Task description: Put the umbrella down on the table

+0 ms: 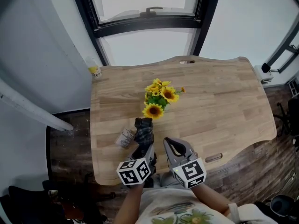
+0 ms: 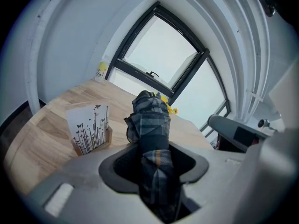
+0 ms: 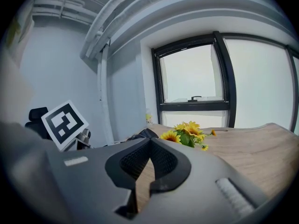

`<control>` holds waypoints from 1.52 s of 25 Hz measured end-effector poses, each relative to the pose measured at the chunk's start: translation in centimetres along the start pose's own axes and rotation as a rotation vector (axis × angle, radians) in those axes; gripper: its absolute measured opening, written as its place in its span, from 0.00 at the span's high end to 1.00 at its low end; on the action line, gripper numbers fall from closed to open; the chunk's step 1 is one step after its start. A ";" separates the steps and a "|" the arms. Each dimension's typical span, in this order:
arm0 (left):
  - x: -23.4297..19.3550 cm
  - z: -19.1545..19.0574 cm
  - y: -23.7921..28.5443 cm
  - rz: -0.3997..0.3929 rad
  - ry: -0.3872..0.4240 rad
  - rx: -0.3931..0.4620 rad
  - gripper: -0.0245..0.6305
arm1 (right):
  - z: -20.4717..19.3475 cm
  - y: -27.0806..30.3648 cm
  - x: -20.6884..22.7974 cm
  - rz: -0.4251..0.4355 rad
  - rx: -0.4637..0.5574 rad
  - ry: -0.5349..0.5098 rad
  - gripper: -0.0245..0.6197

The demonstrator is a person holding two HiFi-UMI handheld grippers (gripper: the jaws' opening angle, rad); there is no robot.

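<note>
- Wooden tabletop under a dark-framed window, pale walls around it and dark floor below: the setting for one small job, laying an umbrella down.
- The folded plaid umbrella sits clamped in my left hand-held gripper. The jaws press on its cloth, and its free end reaches over the near part of the tabletop towards the sunflowers.
- My right hand-held gripper hangs just beside it, jaw tips together with nothing between them.
- Progress, as I judge it: the umbrella is over the tabletop but not yet put down, and no view shows it lying on the wood.
- Left to do: lower it flat, part the left jaws and draw away.
- The bare wood to the right of the flowers looks to me like the safest landing spot.
- Containers: a small wooden holder just left of the umbrella carries a white card printed with grasses and butterflies.
- A little bottle with a yellow label stands at the far left corner; I cannot tell its contents.
- Whatever holds the sunflowers is hidden by the blooms.
</note>
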State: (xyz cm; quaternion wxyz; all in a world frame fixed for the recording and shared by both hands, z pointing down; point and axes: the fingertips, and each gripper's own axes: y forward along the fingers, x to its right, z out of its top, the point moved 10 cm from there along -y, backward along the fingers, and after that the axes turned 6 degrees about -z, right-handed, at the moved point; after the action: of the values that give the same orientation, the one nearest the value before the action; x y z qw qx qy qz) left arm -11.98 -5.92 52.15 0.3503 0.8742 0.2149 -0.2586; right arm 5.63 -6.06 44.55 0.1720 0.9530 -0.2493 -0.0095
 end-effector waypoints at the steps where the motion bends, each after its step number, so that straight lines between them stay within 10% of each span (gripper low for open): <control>1: -0.2 -0.1 0.2 0.004 -0.005 -0.004 0.67 | 0.0 0.1 0.0 0.000 -0.003 0.001 0.96; 38: -4.6 -3.0 5.6 0.114 -0.090 -0.123 0.67 | -0.5 2.5 2.4 0.022 -0.066 0.005 0.96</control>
State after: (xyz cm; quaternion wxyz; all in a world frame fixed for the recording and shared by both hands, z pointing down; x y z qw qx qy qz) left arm -11.47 -8.34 59.62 0.4267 0.8493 0.1645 -0.2636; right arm 6.62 -9.05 46.02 0.2043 0.9440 -0.2588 -0.0137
